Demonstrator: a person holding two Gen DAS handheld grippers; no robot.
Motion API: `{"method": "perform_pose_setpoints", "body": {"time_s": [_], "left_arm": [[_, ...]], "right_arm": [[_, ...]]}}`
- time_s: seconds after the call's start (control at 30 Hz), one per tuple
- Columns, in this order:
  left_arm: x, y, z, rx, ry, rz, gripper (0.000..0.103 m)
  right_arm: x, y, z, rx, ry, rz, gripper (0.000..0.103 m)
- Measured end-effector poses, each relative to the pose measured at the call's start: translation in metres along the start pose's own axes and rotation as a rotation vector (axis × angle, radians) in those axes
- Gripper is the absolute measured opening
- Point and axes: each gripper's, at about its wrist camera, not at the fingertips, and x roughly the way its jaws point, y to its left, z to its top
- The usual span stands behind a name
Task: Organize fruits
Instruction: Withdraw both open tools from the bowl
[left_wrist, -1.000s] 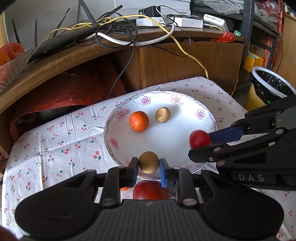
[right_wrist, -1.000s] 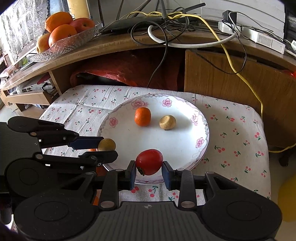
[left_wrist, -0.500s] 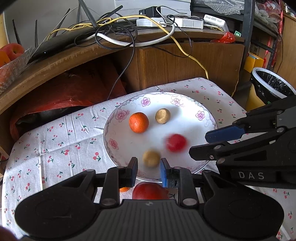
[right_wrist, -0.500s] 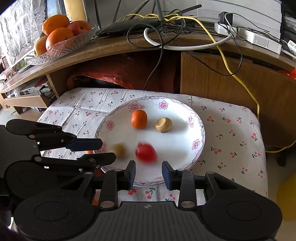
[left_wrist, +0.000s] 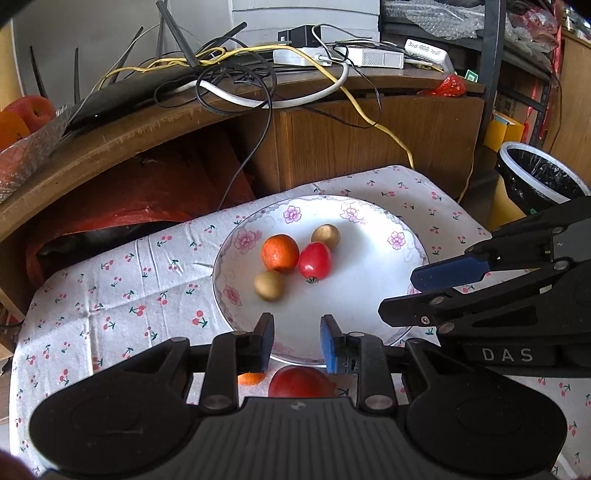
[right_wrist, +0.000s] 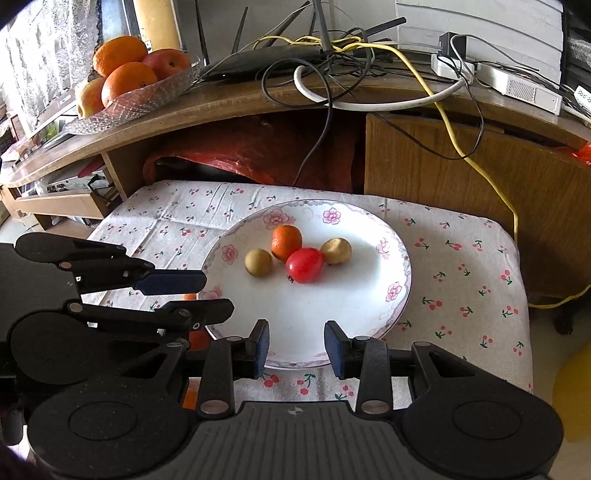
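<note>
A white flowered plate (left_wrist: 369, 295) (right_wrist: 354, 306) sits on the cherry-print cloth. On it lie an orange mandarin (left_wrist: 279, 253) (right_wrist: 286, 242), a red tomato (left_wrist: 314, 261) (right_wrist: 304, 264) and two brown round fruits (left_wrist: 269, 285) (left_wrist: 325, 236) (right_wrist: 258, 262) (right_wrist: 335, 250), clustered together. My left gripper (left_wrist: 295, 345) (right_wrist: 184, 293) is open and empty at the plate's near left rim. My right gripper (right_wrist: 298, 347) (left_wrist: 417, 295) is open and empty at the near rim. Under the left gripper lie a red fruit (left_wrist: 301, 382) and a partly hidden orange one (left_wrist: 252, 378) on the cloth.
A wooden desk (right_wrist: 236, 99) behind the table carries tangled cables, a router and a glass bowl of oranges and apples (right_wrist: 125, 77). A bin with a black liner (left_wrist: 535, 177) stands to the right. Red plastic (left_wrist: 147, 192) fills the space under the desk.
Both grippers let go: the brown fruit left the left fingers and the tomato left the right ones. Both rolled up the plate to the mandarin. The grippers drew back toward the near rim.
</note>
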Motion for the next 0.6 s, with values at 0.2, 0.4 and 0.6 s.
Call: {"method": "perform_pose_setpoints", "body": {"time_s": [0.2, 0.4, 0.6], "left_arm": [[-0.004, -0.001, -0.003, 0.010, 0.003, -0.002, 0.036], [-0.010, -0.002, -0.006, 0.014, 0.002, -0.005, 0.036], [-0.015, 0.000, -0.007, 0.010, 0.000, -0.010, 0.036]], "right_arm": [[-0.003, 0.003, -0.003, -0.011, 0.003, 0.006, 0.031], [-0.006, 0.006, -0.004, -0.016, 0.007, 0.019, 0.031], [-0.009, 0.009, -0.004, -0.020, 0.000, 0.032, 0.031]]}}
